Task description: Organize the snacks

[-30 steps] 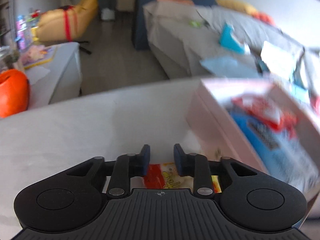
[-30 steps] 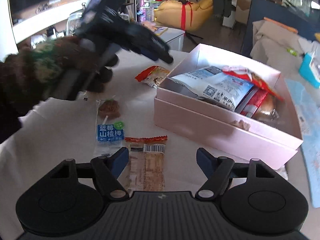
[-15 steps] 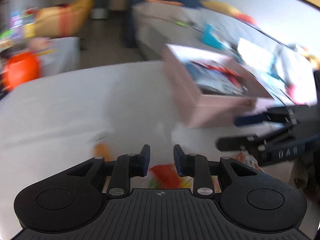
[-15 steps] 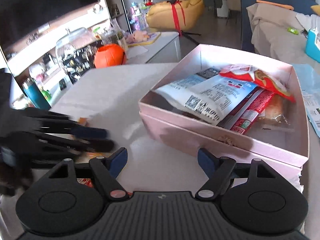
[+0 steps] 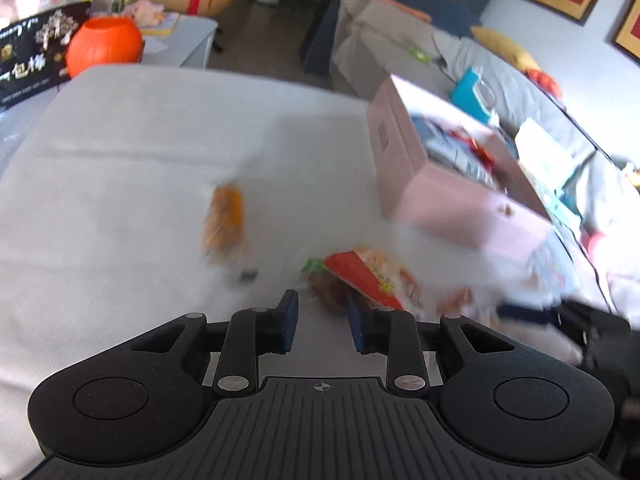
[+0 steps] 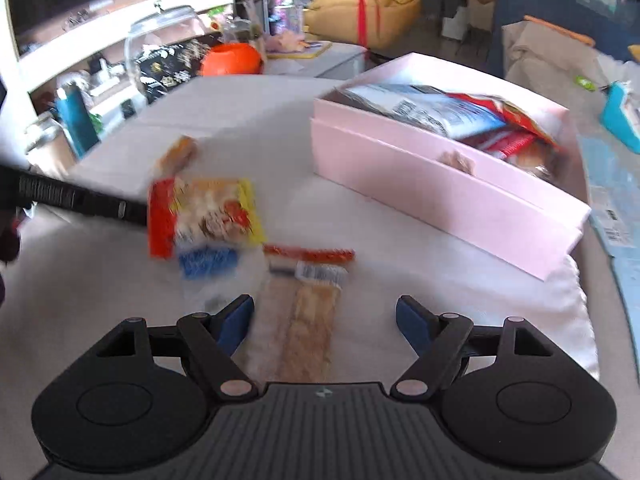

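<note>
The pink box sits toward the far right corner of the bench, lid off, and it's packed: a white-and-blue bag on top, a red-and-orange packet beside it, more wrappers underneath that blur together. Out on the bench, the long wafer pack lies flat with its red-striped end pointing away toward the box, long axis running straight out from the right gripper, whose jaws are opening with the pack between them, pads clear of it. The left gripper is nearly closed; the pictures don't show whether it is holding the red-and-yellow snack bag, which shows just past its tips, blurred. Compared with a second ago, that bag has come across from near the box's left end to just left of the wafer pack, covering the blue-labelled stick packet.
</note>
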